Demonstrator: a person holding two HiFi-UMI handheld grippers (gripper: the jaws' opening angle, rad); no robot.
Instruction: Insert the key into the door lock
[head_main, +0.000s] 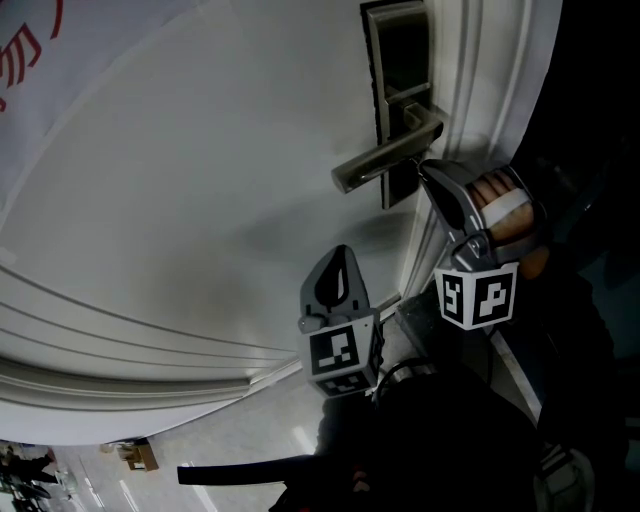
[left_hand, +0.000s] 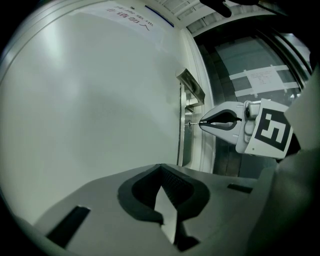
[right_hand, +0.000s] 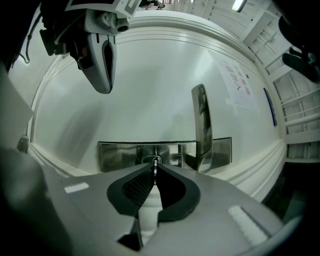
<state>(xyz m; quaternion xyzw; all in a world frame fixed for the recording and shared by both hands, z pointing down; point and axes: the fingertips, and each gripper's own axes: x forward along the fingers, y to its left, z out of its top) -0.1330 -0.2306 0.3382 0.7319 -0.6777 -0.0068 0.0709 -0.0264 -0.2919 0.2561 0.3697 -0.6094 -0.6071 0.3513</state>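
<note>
The brushed-metal lock plate (head_main: 398, 70) with its lever handle (head_main: 388, 162) sits on the white door (head_main: 200, 180). My right gripper (head_main: 424, 166) is shut on a small metal key (right_hand: 155, 168). The key's tip is at the keyhole (right_hand: 152, 160), in the plate (right_hand: 117, 156) beside the handle (right_hand: 201, 125). In the left gripper view the key (left_hand: 193, 122) shows as a thin shaft reaching from the right gripper (left_hand: 201, 122) to the plate's edge (left_hand: 188, 102). My left gripper (head_main: 342, 250) hangs shut with nothing in it, below and left of the lock, clear of the door.
The door frame's white moulding (head_main: 480, 110) runs just right of the lock plate. A dark glazed area (left_hand: 260, 75) with a taped paper lies beyond the frame. A printed notice (right_hand: 240, 80) is stuck on the door. The person's fingers (head_main: 500, 200) wrap the right gripper's grip.
</note>
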